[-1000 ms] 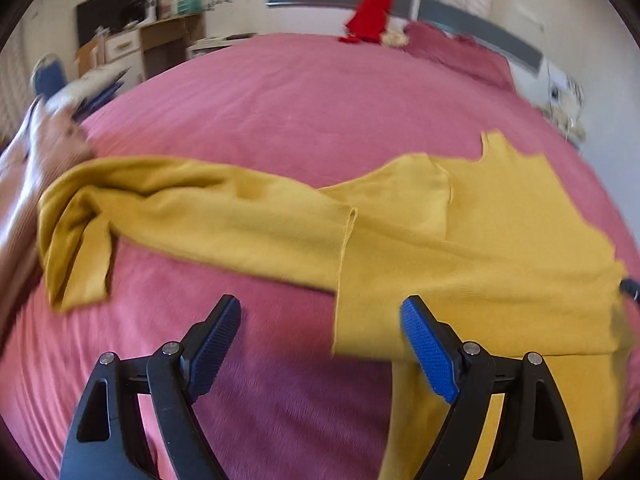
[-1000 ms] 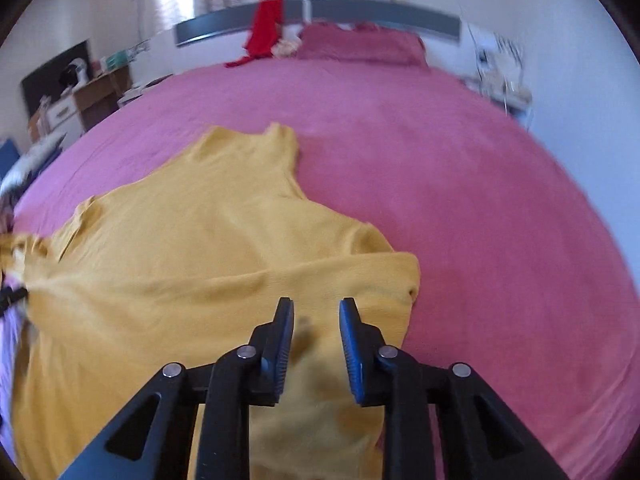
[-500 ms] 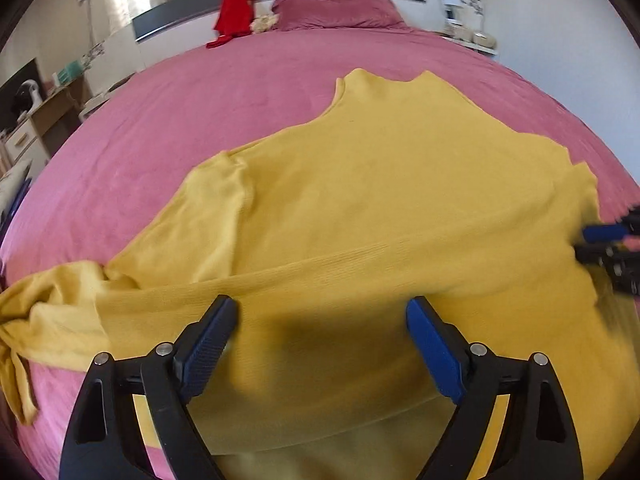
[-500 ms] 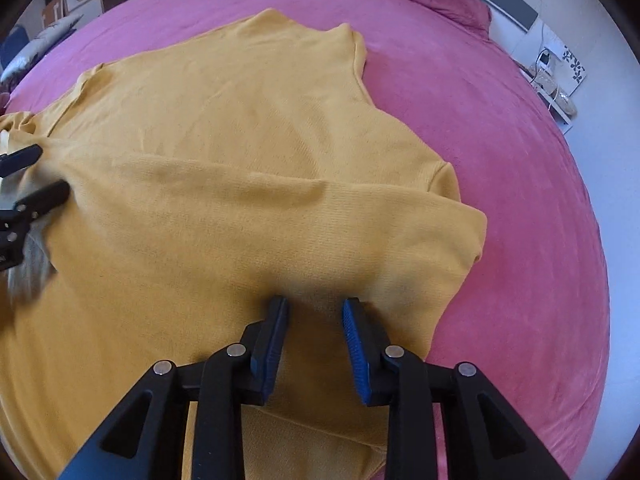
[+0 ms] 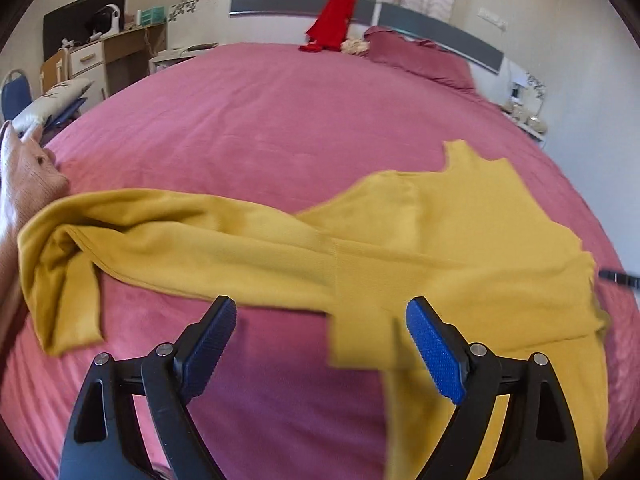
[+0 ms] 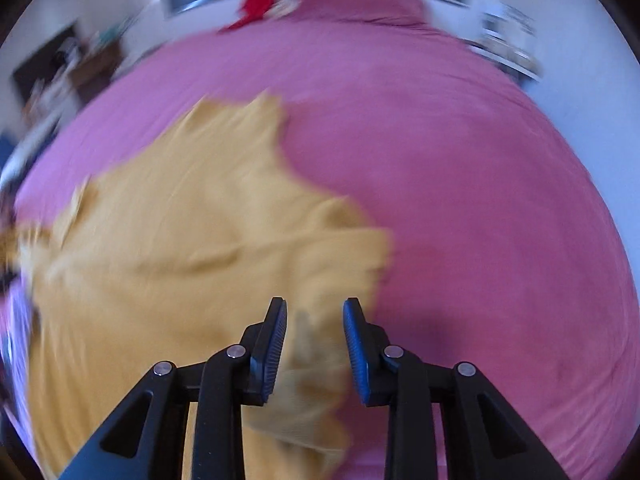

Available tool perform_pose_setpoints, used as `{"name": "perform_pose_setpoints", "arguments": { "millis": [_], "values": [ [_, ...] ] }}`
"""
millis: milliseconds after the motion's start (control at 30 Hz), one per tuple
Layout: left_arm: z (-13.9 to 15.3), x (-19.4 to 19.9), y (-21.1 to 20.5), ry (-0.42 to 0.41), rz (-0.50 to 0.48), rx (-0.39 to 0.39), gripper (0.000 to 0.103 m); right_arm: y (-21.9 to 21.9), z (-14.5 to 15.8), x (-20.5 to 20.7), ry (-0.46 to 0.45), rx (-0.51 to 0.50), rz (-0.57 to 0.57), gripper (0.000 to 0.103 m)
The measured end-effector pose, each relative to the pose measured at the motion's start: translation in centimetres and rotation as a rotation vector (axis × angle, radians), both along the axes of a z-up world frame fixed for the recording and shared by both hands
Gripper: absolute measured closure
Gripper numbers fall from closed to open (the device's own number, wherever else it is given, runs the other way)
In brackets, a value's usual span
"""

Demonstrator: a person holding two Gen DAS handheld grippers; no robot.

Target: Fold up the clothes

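Note:
A mustard-yellow sweater (image 5: 460, 240) lies spread on the pink bed (image 5: 280, 120). One long sleeve (image 5: 180, 232) stretches left, its cuff end doubled over. My left gripper (image 5: 320, 308) hovers open and wide just before the sweater's near edge, with nothing between its blue pads. A dark tip of the right gripper (image 5: 618, 278) shows at the sweater's far right edge. The right wrist view is blurred. There my right gripper (image 6: 316, 306) stands over the sweater (image 6: 180, 240) near its right edge. Its jaws are narrowly apart with a rumpled fold under the gap.
A person's pink-sleeved hand (image 5: 28, 184) rests at the left beside the sleeve end. A red garment (image 5: 332, 20) and a pillow (image 5: 420, 60) lie at the headboard. A desk (image 5: 120, 52) stands far left, a nightstand (image 5: 524, 112) far right.
Half a second ago the left view looked over the sweater's body; now it faces the outstretched sleeve again. The right view dipped close to the cloth and has pulled back, now blurred.

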State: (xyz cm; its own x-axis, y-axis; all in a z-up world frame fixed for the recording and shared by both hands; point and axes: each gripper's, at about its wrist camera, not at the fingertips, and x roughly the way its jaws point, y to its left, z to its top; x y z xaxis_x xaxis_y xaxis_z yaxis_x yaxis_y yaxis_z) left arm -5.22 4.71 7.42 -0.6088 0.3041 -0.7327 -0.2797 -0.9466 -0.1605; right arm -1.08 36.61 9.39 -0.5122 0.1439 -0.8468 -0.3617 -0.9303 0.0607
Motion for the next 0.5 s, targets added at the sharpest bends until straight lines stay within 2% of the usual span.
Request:
{"name": "perform_pose_setpoints", "arguments": {
  "millis": [33,133,267,367,500],
  "values": [
    [-0.1,0.6,0.9,0.003,-0.02,0.009,0.014,1.2,0.5,0.5,0.01,-0.017,-0.034,0.073],
    [-0.6,2.1,4.3,0.009,-0.087,0.014,0.014,2.3,0.8,1.8,-0.019,-0.064,-0.021,0.073],
    [-1.8,4.2,8.6,0.03,-0.171,-0.07,0.014,1.9,0.1,3.4,-0.03,-0.064,0.086,0.073],
    [-2.7,4.7,10.0,0.031,-0.192,-0.139,0.014,-0.5,-1.1,3.5,-0.085,0.058,0.185,0.073],
    [-3.0,4.9,9.1,-0.015,-0.164,-0.108,0.014,-2.8,-2.5,4.9,-0.124,0.223,0.261,0.073]
  ]
}}
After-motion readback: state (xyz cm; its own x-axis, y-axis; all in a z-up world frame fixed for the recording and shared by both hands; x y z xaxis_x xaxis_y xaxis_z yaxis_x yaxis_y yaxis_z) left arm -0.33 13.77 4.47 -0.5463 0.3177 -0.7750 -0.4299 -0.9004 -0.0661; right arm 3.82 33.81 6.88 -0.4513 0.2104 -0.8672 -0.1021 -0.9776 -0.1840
